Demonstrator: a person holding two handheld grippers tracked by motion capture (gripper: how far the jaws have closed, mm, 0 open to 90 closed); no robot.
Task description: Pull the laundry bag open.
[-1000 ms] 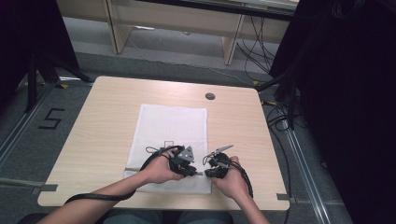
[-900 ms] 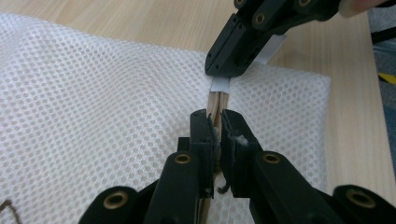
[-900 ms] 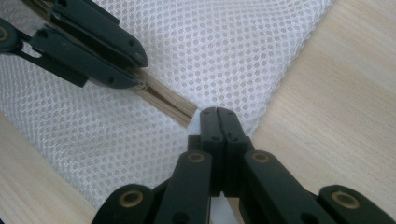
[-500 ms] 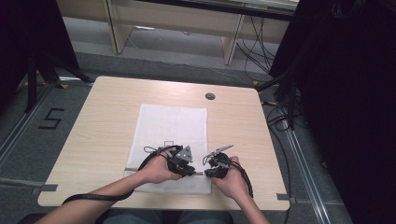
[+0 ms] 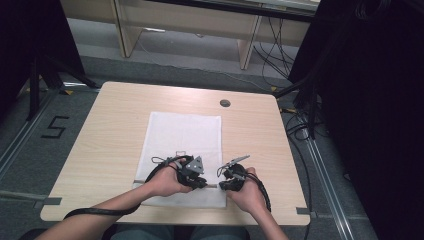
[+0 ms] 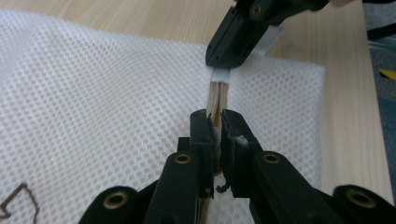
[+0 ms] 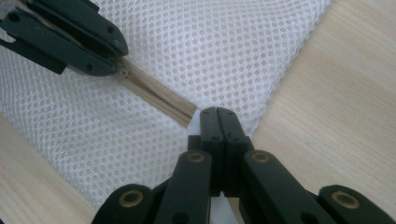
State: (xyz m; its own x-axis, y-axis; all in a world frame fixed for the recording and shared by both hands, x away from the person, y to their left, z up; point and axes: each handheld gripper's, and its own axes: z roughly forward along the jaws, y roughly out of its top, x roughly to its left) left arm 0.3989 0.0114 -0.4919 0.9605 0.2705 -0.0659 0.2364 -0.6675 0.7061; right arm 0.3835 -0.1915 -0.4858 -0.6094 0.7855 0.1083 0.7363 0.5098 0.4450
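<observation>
Fingers of both my grippers are clenched on a white mesh bag's zipper. High view: the left gripper [image 5: 200, 181] and right gripper [image 5: 227, 184] meet nose to nose over the near edge of the mesh bag [image 5: 182, 135], which lies flat on the desk [image 5: 110, 130]. Left gripper view: my fingers [image 6: 203, 135] pinch the beige zipper [image 6: 217, 95] around what seems to be its slider, while the right gripper grips the white tab at the zipper's end. Right gripper view: my fingers [image 7: 211, 122] close on that end tab beside the bag's corner, the zipper tape [image 7: 159, 95] running away to the left gripper. To work the zipper cleanly, I judge I should anchor the end firmly, keep the tape taut and straight, and pull the slider along its line, not upward.
</observation>
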